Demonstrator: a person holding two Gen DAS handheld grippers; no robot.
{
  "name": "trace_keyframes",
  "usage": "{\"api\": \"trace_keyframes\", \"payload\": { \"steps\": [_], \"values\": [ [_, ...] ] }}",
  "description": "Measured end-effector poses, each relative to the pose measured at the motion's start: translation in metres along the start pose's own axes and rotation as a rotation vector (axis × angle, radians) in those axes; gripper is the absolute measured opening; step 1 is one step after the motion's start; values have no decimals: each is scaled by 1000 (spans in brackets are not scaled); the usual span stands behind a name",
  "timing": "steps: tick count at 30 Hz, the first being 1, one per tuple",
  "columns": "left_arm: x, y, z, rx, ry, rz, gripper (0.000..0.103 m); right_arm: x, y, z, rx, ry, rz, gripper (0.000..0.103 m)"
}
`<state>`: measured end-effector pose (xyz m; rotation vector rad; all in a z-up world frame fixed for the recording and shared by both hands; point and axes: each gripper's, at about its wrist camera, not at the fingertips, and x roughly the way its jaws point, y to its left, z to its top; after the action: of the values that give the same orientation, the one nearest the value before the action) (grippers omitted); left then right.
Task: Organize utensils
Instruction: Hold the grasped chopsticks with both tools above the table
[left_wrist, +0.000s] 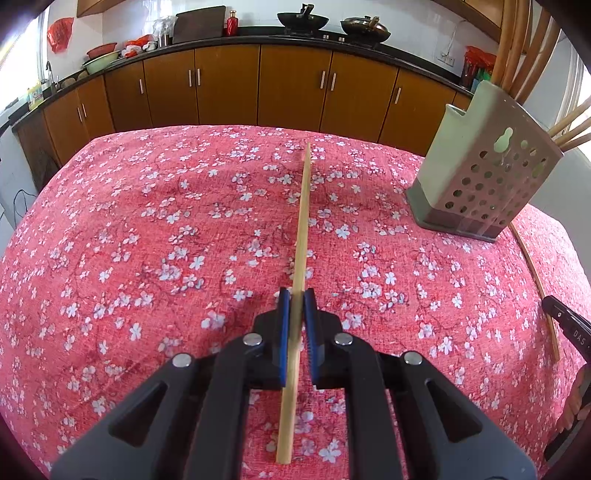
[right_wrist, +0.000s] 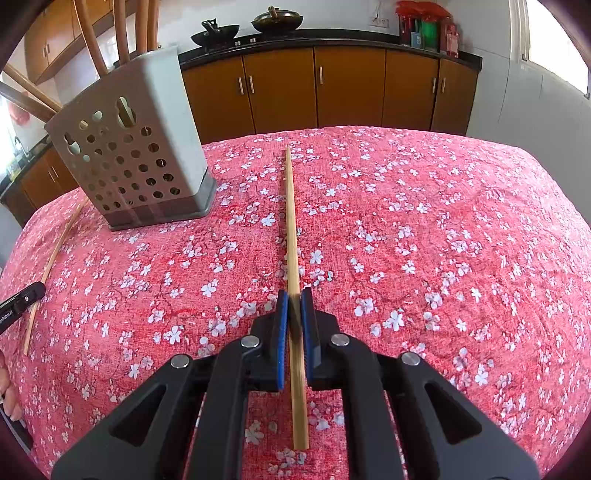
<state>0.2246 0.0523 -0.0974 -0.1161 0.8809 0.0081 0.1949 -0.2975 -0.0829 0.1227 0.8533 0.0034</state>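
Observation:
In the left wrist view my left gripper (left_wrist: 295, 295) is shut on a bamboo chopstick (left_wrist: 301, 229) that points away over the red floral tablecloth. My right gripper (right_wrist: 294, 295) is shut the same way on a second chopstick (right_wrist: 291, 221). A grey perforated utensil holder (left_wrist: 491, 158) (right_wrist: 147, 147) stands on the table between the two grippers, farther back. Each view catches the other hand's chopstick (left_wrist: 536, 278) (right_wrist: 55, 254) at its edge, with one of the other gripper's black fingers (left_wrist: 561, 314) (right_wrist: 22, 299) on it. Whether the chopsticks rest on the cloth or hang just above it I cannot tell.
The tablecloth (left_wrist: 147, 240) covers the whole table, whose far edge drops off toward brown kitchen cabinets (left_wrist: 229, 85). Wooden chair slats (left_wrist: 524, 44) rise behind the holder. A person's hand (left_wrist: 576, 398) shows at the frame edge. Woks (left_wrist: 303, 20) sit on the far counter.

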Motion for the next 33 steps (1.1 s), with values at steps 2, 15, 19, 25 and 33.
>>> {"api": "trace_keyframes", "payload": {
  "steps": [2,15,19,25,33],
  "values": [
    [0,-1,0,-2,0,-1,12,-1,2,-1,-1,0,-3,8],
    [-1,-2,1,-6,0,-2,12,-3,5,-2,-3,-1,-8,8],
    [-1,-2,1,-5,0,-1,12,-3,5,-2,-2,-1,-8,8],
    [-1,-2,1,-5,0,-1,12,-3,5,-2,-2,-1,-9,8],
    [-1,-2,1,-5,0,-1,12,-3,5,-2,-2,-1,-9,8]
  ]
}}
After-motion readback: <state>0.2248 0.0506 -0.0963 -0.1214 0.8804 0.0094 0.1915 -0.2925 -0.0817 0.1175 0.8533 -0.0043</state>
